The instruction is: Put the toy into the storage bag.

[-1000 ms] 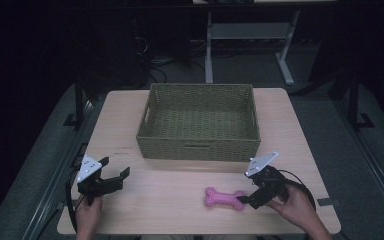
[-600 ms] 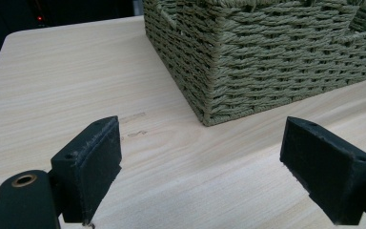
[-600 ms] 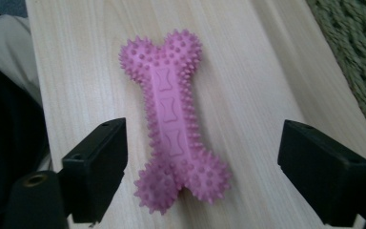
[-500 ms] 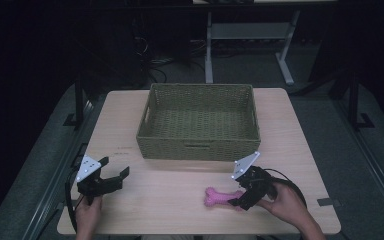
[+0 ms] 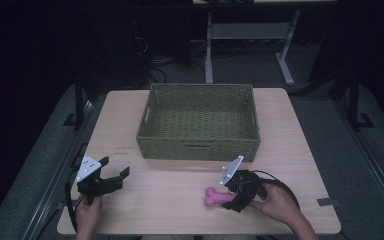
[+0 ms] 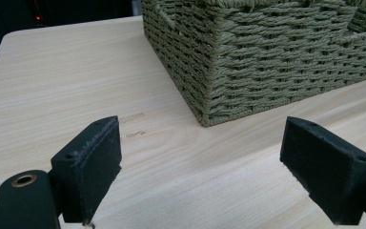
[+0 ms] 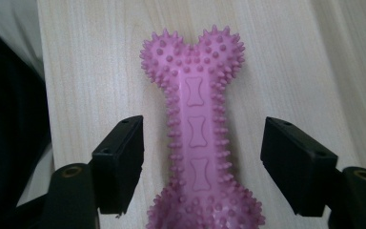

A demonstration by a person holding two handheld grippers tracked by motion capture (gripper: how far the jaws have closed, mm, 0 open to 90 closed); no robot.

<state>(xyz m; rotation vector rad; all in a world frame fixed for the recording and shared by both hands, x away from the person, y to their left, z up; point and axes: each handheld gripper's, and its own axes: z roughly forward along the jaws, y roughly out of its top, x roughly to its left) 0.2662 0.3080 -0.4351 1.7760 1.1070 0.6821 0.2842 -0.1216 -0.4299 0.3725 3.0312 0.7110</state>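
- Having slid leftward across the table (image 5: 180,200) since the earlier high view, right gripper (image 5: 232,196) now sitting over the near end of the pink toy bone (image 5: 215,196); left gripper (image 5: 111,181) resting at the same spot as before.
- Jaws of the right gripper having just been closing, yet standing apart from the bone on both sides in the right gripper view, bare wood showing between each pad and the spiky shaft; not gripping anything yet.
- Bone (image 7: 198,138) lying flat on the table near its front edge, in front of the woven basket (image 5: 198,150) and apart from it.
- Long axis of the bone running straight out along the right gripper's own line of sight, far knob ahead, near knob under the camera; shaft sitting between the pads, slightly nearer the left one.
- Judging the closing direction to be crossing the narrow shaft squarely, so little turning of the wrist appearing needed.
- Left gripper jaws standing wide open on nothing, pointing toward the near left corner of the basket (image 6: 267,62), well apart from the bone; right hand (image 5: 275,205) clearly being the nearer one.
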